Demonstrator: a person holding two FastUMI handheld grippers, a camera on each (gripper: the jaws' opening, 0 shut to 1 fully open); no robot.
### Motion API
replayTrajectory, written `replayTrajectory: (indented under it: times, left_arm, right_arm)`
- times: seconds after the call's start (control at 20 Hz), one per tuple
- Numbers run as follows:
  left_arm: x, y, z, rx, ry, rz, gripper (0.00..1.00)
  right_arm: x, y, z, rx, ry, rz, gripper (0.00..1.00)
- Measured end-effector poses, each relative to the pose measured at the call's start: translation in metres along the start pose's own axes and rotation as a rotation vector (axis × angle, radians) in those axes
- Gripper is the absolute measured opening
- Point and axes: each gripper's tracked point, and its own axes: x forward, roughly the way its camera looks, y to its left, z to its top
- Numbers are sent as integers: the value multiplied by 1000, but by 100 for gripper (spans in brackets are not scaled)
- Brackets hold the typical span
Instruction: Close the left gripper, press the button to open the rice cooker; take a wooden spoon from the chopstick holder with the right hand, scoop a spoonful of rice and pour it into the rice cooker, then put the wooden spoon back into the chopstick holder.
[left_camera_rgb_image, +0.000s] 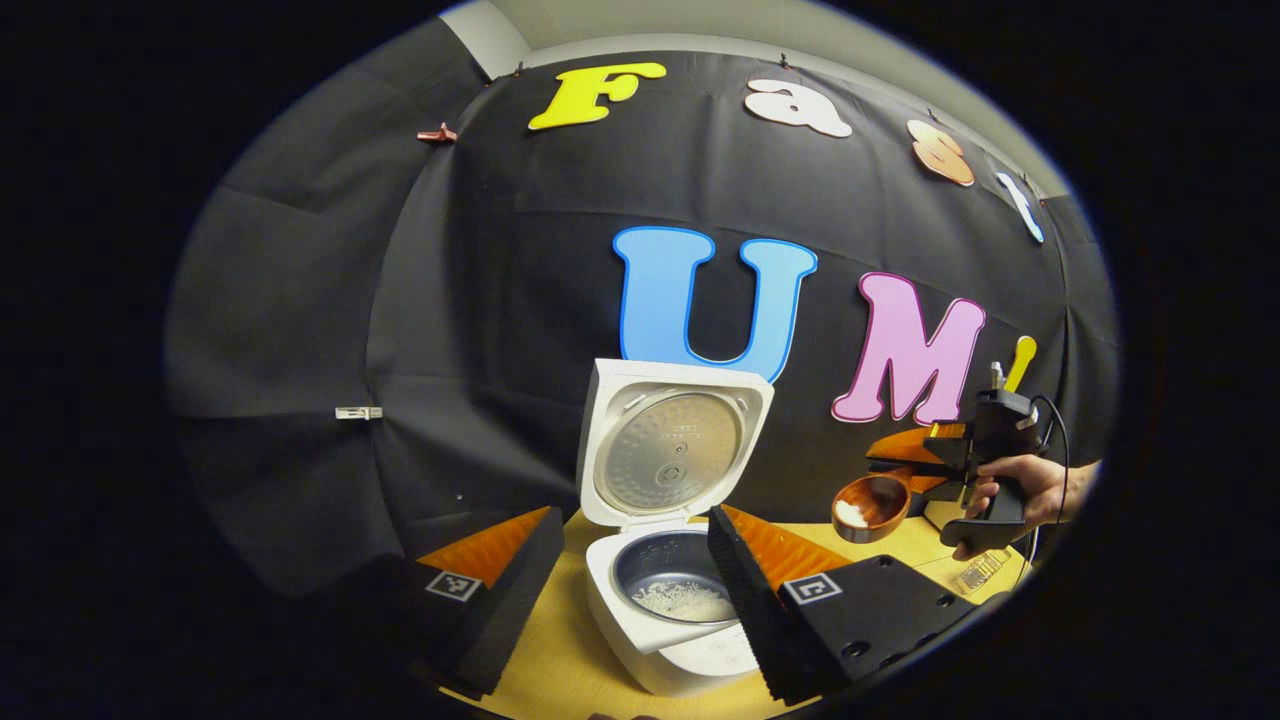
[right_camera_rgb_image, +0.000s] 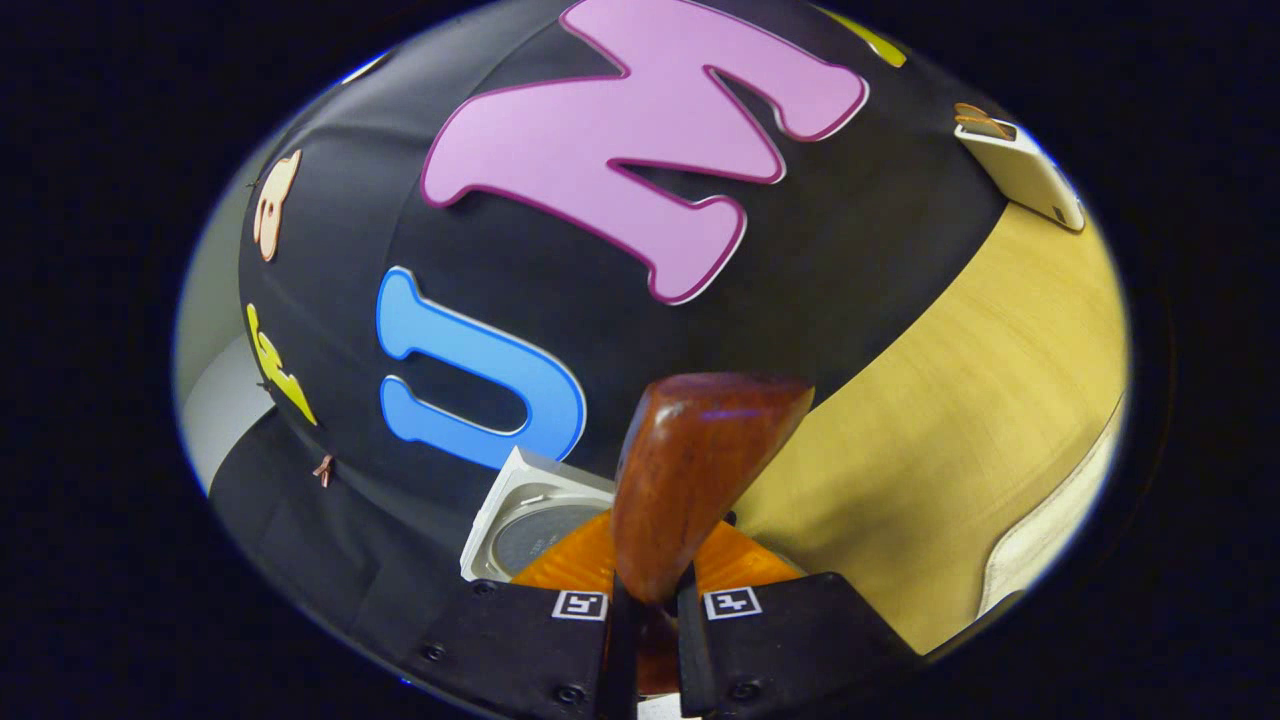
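While the right claw (left_camera_rgb_image: 935, 462) pinches the spoon (left_camera_rgb_image: 872, 503), holding a little rice, right of the open cooker (left_camera_rgb_image: 668, 560) on the table (left_camera_rgb_image: 560, 660), the left claw (left_camera_rgb_image: 630, 580) hangs spread before the pot. A tilt short of the pot would likely spill rice onto the table.

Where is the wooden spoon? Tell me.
In the left gripper view the wooden spoon hangs above the table, right of the open rice cooker, clamped in the right gripper.

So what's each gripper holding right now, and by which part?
The right gripper holds the wooden spoon by its handle, its bowl carrying rice. The left gripper is open, holding nothing, in front of the open rice cooker.
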Motion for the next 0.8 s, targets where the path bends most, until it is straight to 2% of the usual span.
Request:
replayTrajectory:
  times: [0.15,0.35,0.6,0.8]
  left_arm:
    - [-3,8,-2,-12,3,17,94]
    - [-6,18,-7,-12,15,41,94]
    - [-12,23,-14,2,21,49,94]
    - [-15,30,-15,-17,24,58,94]
  right_arm:
    - [22,15,-23,-48,43,14,20]
    - [39,21,-49,-170,75,7,20]
    - [57,38,-74,-425,94,37,20]
    - [71,49,-88,-577,85,50,20]
